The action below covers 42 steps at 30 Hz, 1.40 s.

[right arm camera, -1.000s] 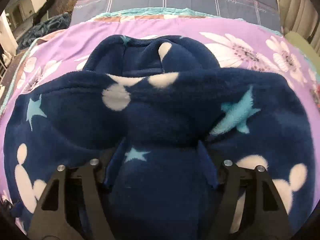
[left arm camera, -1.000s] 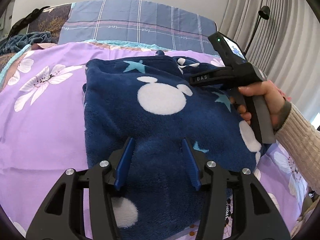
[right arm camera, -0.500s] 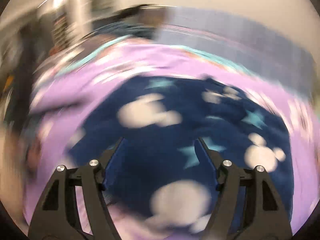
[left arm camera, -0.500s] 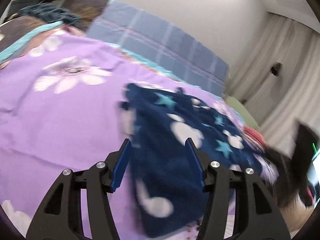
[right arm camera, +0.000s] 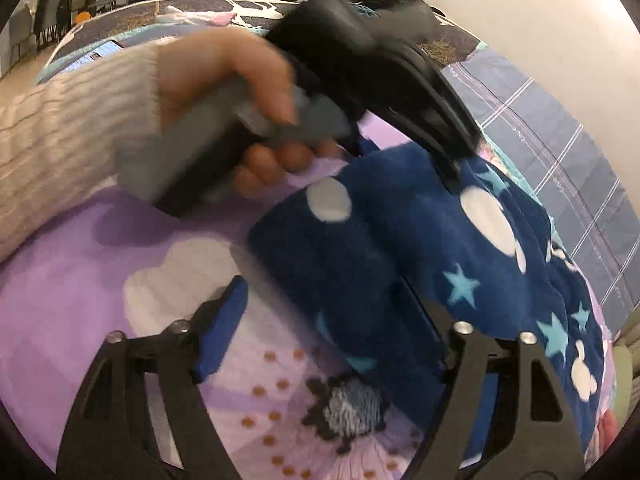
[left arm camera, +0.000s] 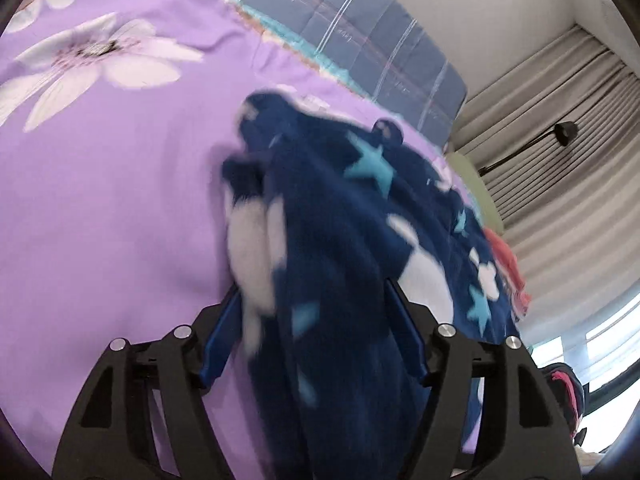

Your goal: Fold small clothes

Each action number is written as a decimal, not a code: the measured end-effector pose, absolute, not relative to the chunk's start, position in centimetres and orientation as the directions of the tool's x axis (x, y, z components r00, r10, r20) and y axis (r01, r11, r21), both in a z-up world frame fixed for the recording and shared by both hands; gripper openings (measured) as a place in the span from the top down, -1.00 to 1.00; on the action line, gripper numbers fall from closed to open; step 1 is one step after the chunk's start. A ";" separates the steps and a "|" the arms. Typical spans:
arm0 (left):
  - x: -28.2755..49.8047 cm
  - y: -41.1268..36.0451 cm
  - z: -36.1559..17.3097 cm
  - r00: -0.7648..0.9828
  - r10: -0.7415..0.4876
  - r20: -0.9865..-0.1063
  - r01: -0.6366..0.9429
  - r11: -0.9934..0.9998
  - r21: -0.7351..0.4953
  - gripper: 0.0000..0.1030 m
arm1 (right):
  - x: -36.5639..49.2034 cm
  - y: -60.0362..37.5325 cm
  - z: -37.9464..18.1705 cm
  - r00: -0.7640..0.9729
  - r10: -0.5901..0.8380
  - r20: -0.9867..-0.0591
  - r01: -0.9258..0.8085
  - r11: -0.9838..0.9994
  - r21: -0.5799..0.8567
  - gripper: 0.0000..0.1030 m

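Item: navy fleece garment (left arm camera: 360,216), centre frame on the purple floral bedspread (left arm camera: 100,200), its near edge bunched between both claws, presumably for another fold. Left gripper (left arm camera: 316,320) and right gripper (right arm camera: 336,304): jaws opening, fleece between them (contact unclear, blurred). Containers: none visible.

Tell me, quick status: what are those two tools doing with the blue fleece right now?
Left tool and right tool: jaws opening, fleece between them, not pinched. Navy fleece garment bunched on purple bedspread. Nothing in the way.
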State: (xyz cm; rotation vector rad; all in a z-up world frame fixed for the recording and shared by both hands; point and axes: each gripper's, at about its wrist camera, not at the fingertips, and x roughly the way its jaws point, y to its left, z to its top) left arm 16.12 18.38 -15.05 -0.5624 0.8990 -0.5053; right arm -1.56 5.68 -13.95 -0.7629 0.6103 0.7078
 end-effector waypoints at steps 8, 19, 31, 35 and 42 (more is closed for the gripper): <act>17.6 18.3 -15.3 0.550 -0.649 -0.525 0.192 0.710 -0.677 0.21 | -0.9 7.3 -13.0 0.680 0.295 -0.671 -0.683 0.587 -0.434 0.62; 16.9 13.3 -4.8 0.609 -0.638 -0.472 0.324 0.743 -0.585 0.40 | 0.3 -3.3 -3.3 0.681 0.499 -0.536 -0.624 0.779 -0.068 0.66; 17.9 -1.2 1.0 0.565 -0.599 -0.567 0.464 0.799 -0.382 0.40 | 0.5 -15.6 0.3 0.760 0.470 -0.449 -0.464 0.876 0.133 0.66; 18.5 -4.3 0.8 0.547 -0.580 -0.604 0.468 0.810 -0.353 0.40 | 1.1 -18.3 0.0 0.769 0.466 -0.437 -0.432 0.883 0.182 0.66; 19.8 -8.9 -0.1 0.531 -0.533 -0.659 0.452 0.836 -0.312 0.40 | 1.9 -23.3 -0.9 0.773 0.469 -0.427 -0.367 0.880 0.301 0.66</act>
